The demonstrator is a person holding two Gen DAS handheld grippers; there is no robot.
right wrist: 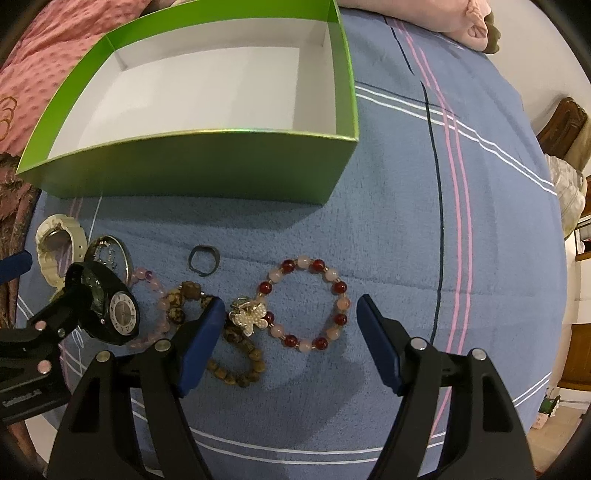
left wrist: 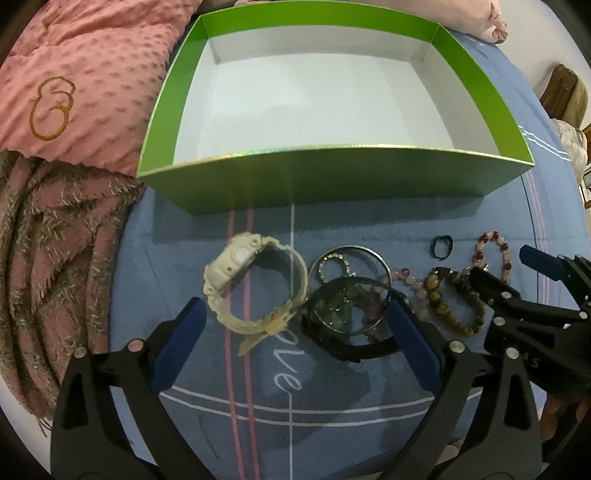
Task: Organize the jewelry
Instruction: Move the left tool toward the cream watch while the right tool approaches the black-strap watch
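An empty green box (left wrist: 325, 181) (right wrist: 192, 166) with a white inside stands on the blue bedspread. In front of it lie a white watch (left wrist: 255, 284) (right wrist: 59, 247), a silver bangle (left wrist: 351, 258) (right wrist: 110, 251), a black watch (left wrist: 347, 325) (right wrist: 110, 310), a pink bead bracelet (left wrist: 413, 288) (right wrist: 155, 302), a brown bead bracelet (left wrist: 458, 299) (right wrist: 236, 362), a dark ring (left wrist: 442, 246) (right wrist: 204, 260) and a red-and-pink bead bracelet (right wrist: 306, 306) (left wrist: 495, 251). My left gripper (left wrist: 295, 328) is open, its jaws spanning the two watches. My right gripper (right wrist: 291, 321) is open around the red-and-pink bracelet.
A pink dotted blanket (left wrist: 81, 81) and a fuzzy brownish throw (left wrist: 48, 258) lie left of the box. A pink pillow (right wrist: 461, 22) is at the far edge. Wooden furniture (right wrist: 561, 125) stands beyond the bed's right side.
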